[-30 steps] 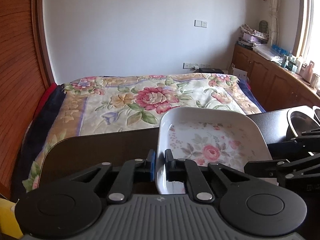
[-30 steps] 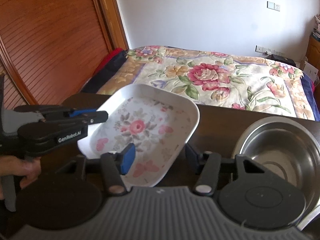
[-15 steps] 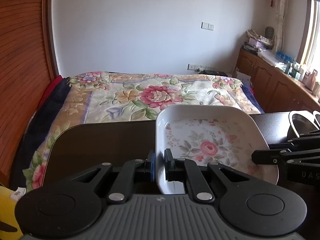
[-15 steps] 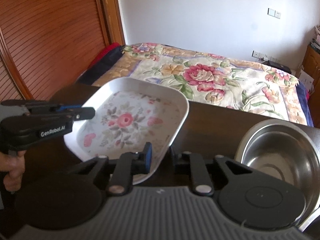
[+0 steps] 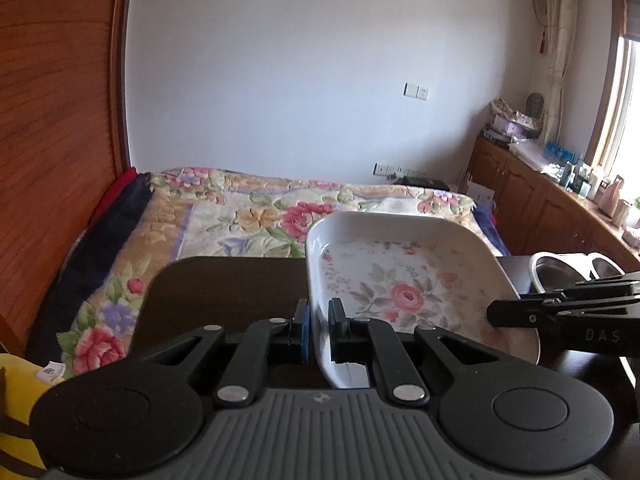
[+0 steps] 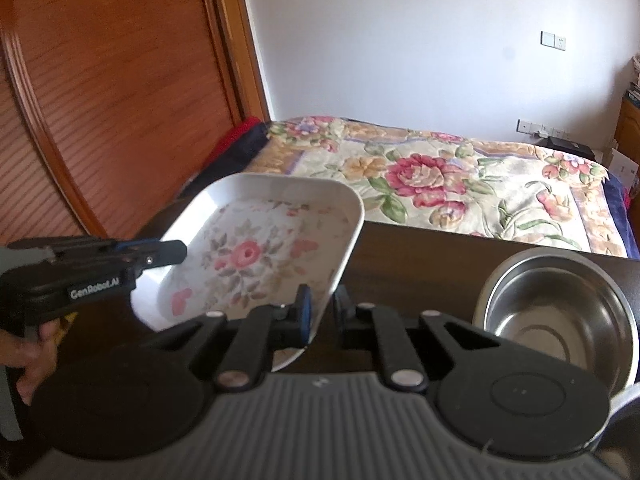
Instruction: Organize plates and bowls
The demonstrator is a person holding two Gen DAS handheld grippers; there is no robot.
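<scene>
A white rectangular plate point(image 5: 404, 280) with a rose print hangs tilted above the dark table point(image 5: 224, 292). My left gripper point(image 5: 318, 318) is shut on its left rim. In the right wrist view the same plate point(image 6: 260, 248) has its right rim between the jaws of my right gripper point(image 6: 322, 308). Those jaws are closing and their pads press on the rim. Each gripper shows from the side in the other's view: the left gripper point(image 6: 176, 249) and the right gripper point(image 5: 496, 314). A steel bowl point(image 6: 560, 312) stands on the table, right of the plate.
A bed with a floral cover point(image 6: 440, 184) lies just beyond the table's far edge. A second, white bowl rim point(image 5: 604, 266) shows beside the steel bowl point(image 5: 552, 276). A wooden sliding door point(image 6: 100, 100) is on the left, cabinets point(image 5: 540, 216) on the right. A person's hand point(image 6: 36, 360) holds the left gripper.
My right gripper's jaws went from wide apart to closed on the plate's right rim. The plate, held by the left gripper throughout, has risen a little off the table.
</scene>
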